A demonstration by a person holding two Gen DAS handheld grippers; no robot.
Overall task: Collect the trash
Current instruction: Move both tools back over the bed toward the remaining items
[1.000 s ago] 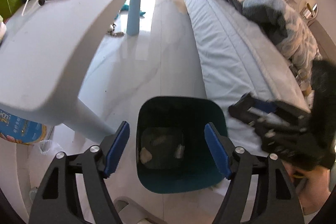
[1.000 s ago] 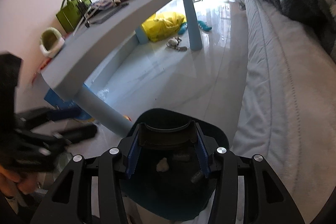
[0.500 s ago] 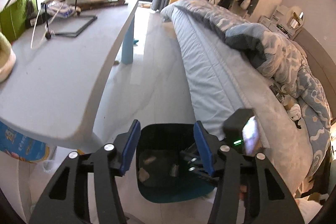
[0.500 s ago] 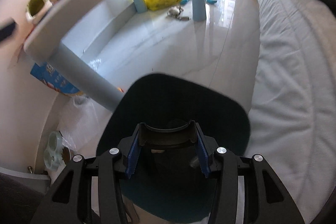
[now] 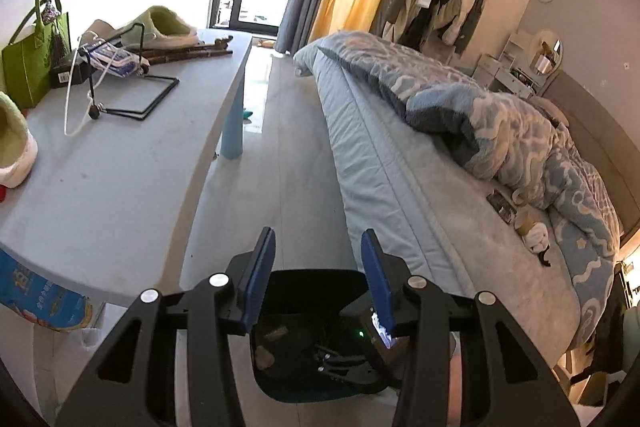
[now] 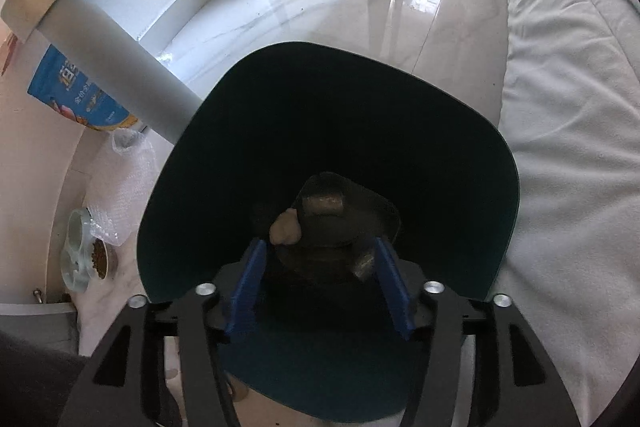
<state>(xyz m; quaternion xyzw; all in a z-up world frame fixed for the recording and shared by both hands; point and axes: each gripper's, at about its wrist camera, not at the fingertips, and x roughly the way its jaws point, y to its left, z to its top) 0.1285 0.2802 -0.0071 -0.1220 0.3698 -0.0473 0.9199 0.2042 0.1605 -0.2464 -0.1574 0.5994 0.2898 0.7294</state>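
Since half a second ago, the left gripper point(image 5: 318, 269) has risen; its jaws stand partly apart, holding nothing, above the teal trash bin point(image 5: 304, 391), which sits on the floor between table point(image 5: 120, 163) and bed point(image 5: 440, 227).

On the right wrist view, the right gripper point(image 6: 320, 277), half open and empty, reaches inside the bin point(image 6: 492, 187), where a dark round lid point(image 6: 356, 219) and crumpled scraps point(image 6: 285, 227) lie. The drop-off seems finished; next, withdraw and seek more trash.

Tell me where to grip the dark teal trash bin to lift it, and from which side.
Grip the trash bin by its thin upright rim, coming straight down from above. Probably use the floor-side edge: the bed crowds the other side.
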